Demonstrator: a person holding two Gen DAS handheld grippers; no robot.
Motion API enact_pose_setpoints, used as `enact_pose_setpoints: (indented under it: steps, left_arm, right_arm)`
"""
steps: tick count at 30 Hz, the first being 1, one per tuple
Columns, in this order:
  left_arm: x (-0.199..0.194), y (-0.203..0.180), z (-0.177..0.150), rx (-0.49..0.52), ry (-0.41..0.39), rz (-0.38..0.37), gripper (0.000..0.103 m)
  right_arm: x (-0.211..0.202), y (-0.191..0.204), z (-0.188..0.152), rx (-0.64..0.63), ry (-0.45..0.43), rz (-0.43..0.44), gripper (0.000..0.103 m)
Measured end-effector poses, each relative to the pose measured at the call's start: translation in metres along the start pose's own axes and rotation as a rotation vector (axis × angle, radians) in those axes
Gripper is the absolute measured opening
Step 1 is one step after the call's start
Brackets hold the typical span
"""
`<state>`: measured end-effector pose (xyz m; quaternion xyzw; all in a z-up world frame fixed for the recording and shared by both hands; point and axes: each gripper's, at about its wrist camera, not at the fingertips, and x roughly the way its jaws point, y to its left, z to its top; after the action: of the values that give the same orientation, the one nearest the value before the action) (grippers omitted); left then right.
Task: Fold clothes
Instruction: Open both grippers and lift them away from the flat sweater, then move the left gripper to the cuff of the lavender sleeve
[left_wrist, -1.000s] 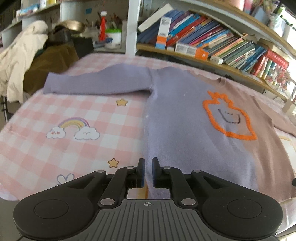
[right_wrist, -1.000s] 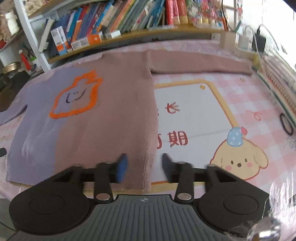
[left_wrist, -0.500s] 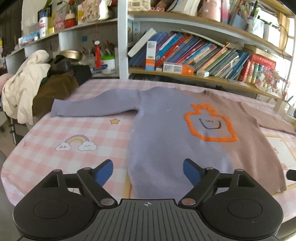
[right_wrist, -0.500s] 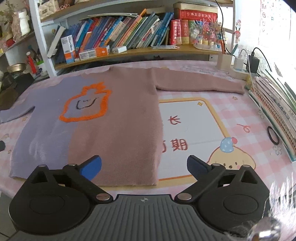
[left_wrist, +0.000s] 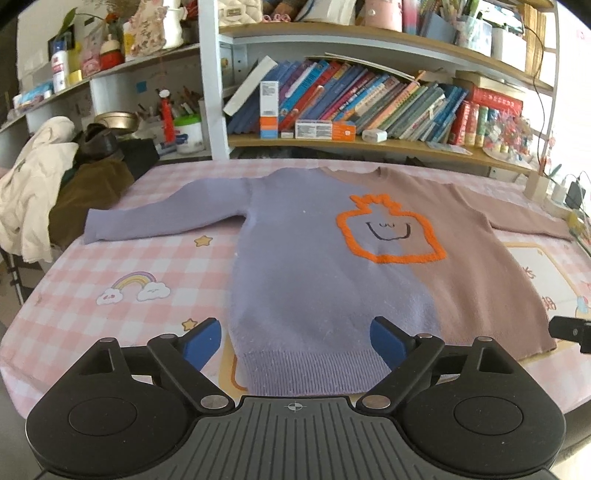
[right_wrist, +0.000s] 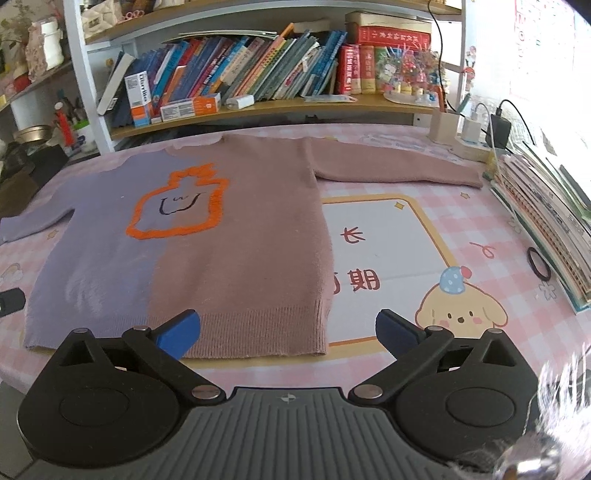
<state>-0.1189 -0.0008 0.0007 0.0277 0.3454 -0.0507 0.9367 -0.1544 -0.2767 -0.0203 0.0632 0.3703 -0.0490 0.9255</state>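
A sweater (left_wrist: 306, 266), lilac on its left half and brown on its right, with an orange outlined face, lies flat and face up on the table, both sleeves spread out; it also shows in the right wrist view (right_wrist: 236, 251). My left gripper (left_wrist: 295, 341) is open and empty, raised just above the lilac hem at the near edge. My right gripper (right_wrist: 288, 330) is open and empty, above the brown hem corner. The tip of the right gripper shows at the far right of the left wrist view (left_wrist: 570, 328).
A pink checked tablecloth (left_wrist: 122, 266) covers the table. Bookshelves (left_wrist: 369, 110) stand behind it. A pile of clothes (left_wrist: 44, 184) lies at the left. Stacked books (right_wrist: 546, 221), a black hair tie (right_wrist: 538, 263) and chargers (right_wrist: 476, 136) lie at the right.
Both grippers have opened from shut or nearly shut to wide open. Both have pulled back and up from the hem, so more of the sweater and shelves shows.
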Motion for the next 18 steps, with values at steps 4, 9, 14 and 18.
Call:
enact_pose_setpoints:
  steps: [4,9,14,18]
  left_arm:
    - [0.008,0.006,0.001,0.045,0.009,-0.031,0.091]
    - [0.02,0.021,0.012,0.08,0.022,-0.069,0.091]
    - [0.031,0.04,0.02,0.108,0.026,-0.103,0.091]
    - [0.039,0.062,0.027,0.092,0.014,-0.114,0.091]
  right_arm:
    - [0.005,0.012,0.0,0.025,0.015,-0.015,0.103]
    - [0.005,0.035,0.003,0.037,0.011,-0.037,0.103]
    - [0.01,0.057,0.008,0.058,0.008,-0.068,0.103]
    - [0.011,0.076,0.013,0.058,-0.012,-0.093,0.103]
